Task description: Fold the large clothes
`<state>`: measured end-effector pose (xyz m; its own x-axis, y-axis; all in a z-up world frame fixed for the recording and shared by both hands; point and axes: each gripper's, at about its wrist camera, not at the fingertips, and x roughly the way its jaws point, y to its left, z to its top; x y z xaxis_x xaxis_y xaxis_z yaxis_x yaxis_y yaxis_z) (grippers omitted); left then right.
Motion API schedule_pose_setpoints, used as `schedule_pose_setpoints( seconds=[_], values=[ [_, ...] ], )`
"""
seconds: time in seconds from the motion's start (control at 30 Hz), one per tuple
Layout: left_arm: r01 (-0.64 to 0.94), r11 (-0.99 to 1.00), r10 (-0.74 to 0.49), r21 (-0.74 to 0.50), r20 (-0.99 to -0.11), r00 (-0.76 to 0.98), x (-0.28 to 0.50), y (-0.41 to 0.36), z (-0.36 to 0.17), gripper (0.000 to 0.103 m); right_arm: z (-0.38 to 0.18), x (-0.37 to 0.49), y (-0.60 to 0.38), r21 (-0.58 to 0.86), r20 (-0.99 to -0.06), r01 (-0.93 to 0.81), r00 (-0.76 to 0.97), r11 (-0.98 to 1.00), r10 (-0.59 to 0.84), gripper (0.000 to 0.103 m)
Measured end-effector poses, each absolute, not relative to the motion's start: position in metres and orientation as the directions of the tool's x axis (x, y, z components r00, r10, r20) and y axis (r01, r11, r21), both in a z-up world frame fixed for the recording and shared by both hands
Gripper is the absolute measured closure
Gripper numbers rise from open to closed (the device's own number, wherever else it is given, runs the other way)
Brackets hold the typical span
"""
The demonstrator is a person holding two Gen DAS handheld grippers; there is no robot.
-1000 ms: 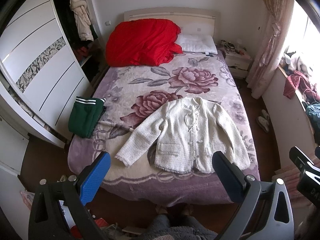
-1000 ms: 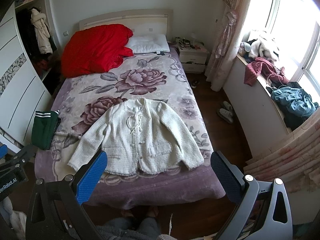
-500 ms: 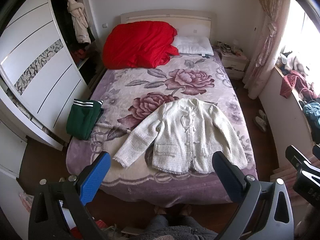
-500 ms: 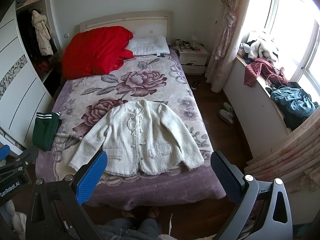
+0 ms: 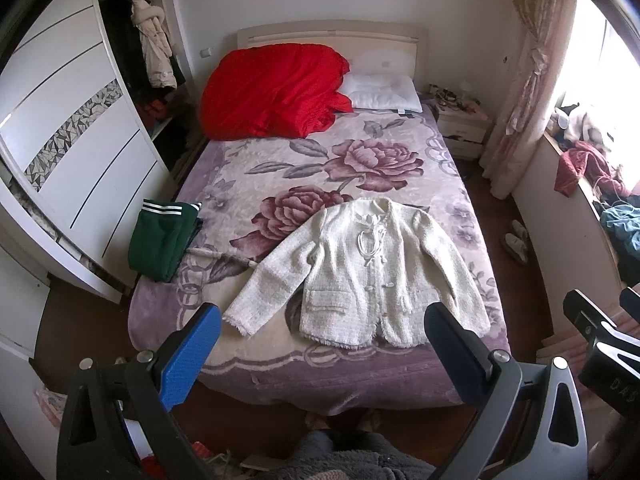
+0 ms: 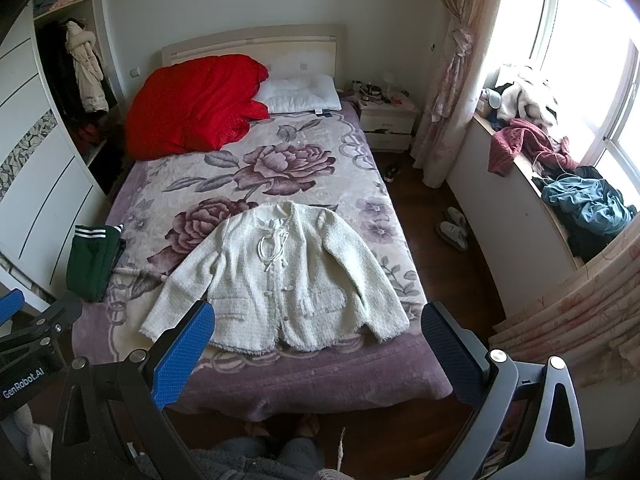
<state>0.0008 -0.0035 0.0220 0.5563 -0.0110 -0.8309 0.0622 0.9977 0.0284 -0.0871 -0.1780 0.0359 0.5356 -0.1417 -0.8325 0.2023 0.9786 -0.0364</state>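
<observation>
Drawn slightly back from the bed [image 5: 280, 364] since the earlier frames, left gripper [image 5: 322, 344] and right gripper [image 6: 318, 340] both spread wide and empty; white cardigan [image 6: 280, 276] spread flat near the foot edge, sleeves out, no fold yet made, green garment [image 5: 162, 242] already folded beside

Both wrist views high above the bed's [image 5: 256, 364] foot, facing its headboard [image 6: 256, 46], left view further left.

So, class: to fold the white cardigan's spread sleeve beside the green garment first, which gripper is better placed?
Probably the left gripper: that sleeve of the white cardigan lies toward its side of the bed, near the green garment. Both grippers are open and off the fabric.
</observation>
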Motion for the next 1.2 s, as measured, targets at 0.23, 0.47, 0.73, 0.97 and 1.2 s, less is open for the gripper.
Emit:
schedule_pose_setpoints(
  seconds=[0.23, 0.47, 0.73, 0.97, 1.2],
  values=[
    [0.068, 0.997, -0.018, 0.023, -0.833, 0.553, 0.003, -0.007, 0.023, 0.0, 0.034, -0.089, -0.177, -0.038, -0.832, 0.202, 0.537, 0.979, -0.143, 0.0],
    [0.067, 0.998, -0.02, 0.02, -0.834, 0.552, 0.001, -0.009, 0.021, 0.0, 0.033, -0.09, -0.177, -0.036, -0.832, 0.2, 0.537, 0.979, -0.14, 0.0],
    [0.069, 0.998, -0.027, 0.013, -0.838, 0.545, 0.003, -0.007, 0.017, 0.0, 0.038, -0.089, -0.173, -0.036, -0.834, 0.202, 0.534, 0.979, -0.141, 0.0],
    [0.051, 0.995, 0.033, 0.081, -0.796, 0.604, 0.045, -0.002, -0.016, 0.0, 0.032, -0.077, -0.185, 0.023, -0.835, 0.276, 0.533, 0.961, -0.134, 0.0],
    [0.081, 0.99, 0.046, 0.113, -0.812, 0.581, 0.115, -0.02, -0.101, 0.0, -0.071, -0.027, -0.257, 0.051, -0.883, 0.507, 0.425, 0.861, -0.198, 0.0]
  ],
)
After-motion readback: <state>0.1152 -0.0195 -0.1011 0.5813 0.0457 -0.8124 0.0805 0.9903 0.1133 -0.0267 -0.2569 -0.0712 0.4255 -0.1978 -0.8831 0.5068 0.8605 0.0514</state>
